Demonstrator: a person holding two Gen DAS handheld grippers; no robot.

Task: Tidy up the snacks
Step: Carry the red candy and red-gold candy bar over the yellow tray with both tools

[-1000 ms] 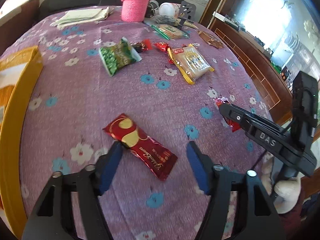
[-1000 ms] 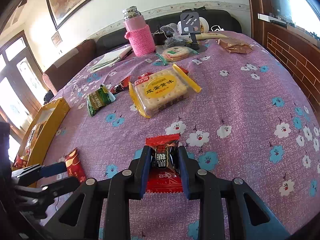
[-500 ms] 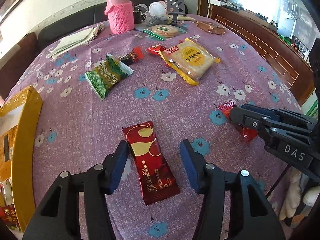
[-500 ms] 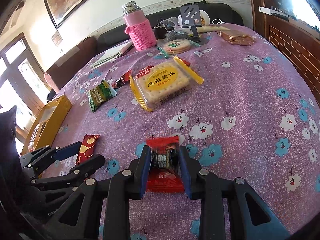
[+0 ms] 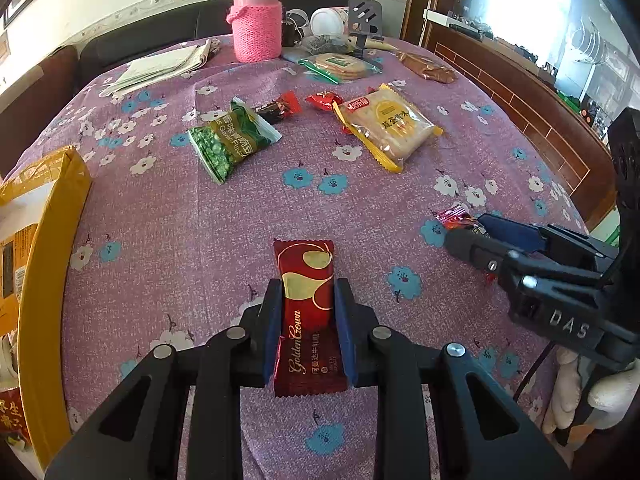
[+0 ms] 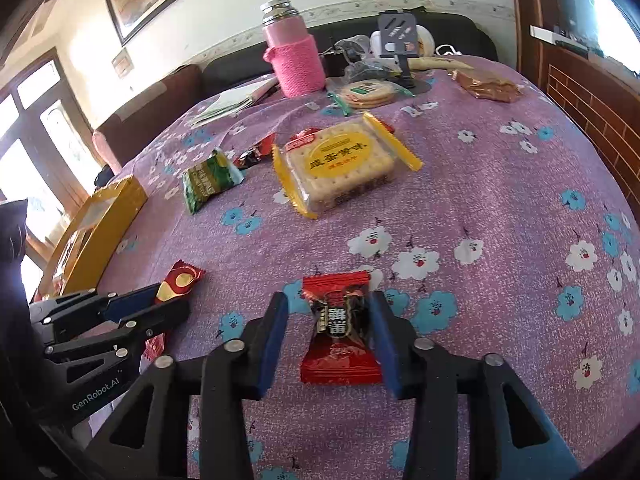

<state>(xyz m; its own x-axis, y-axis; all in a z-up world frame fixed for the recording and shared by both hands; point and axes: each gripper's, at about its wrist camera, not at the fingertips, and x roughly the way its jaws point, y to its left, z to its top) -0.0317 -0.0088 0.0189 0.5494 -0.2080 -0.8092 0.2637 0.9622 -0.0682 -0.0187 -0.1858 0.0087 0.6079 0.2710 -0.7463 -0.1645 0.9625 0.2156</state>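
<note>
On surface (image 5: 168,216): purple floral cloth, snacks scattered.
L gripper (image 5: 307,300): fingers pinching red bar (image 5: 307,280) across its middle; bar lies flat, near edge.
R gripper (image 6: 332,320): fingers spread, either side of red candy (image 6: 340,328), not clamping; candy flat on cloth.
Box (image 5: 56,240): yellow, open, at left edge; packets inside, contents unclear.
Mid-surface: green pack (image 5: 230,142), cracker pack (image 5: 386,126) w/ yellow ends, well apart from both grippers.
Far end: pink flask (image 5: 256,20), upright.
</note>
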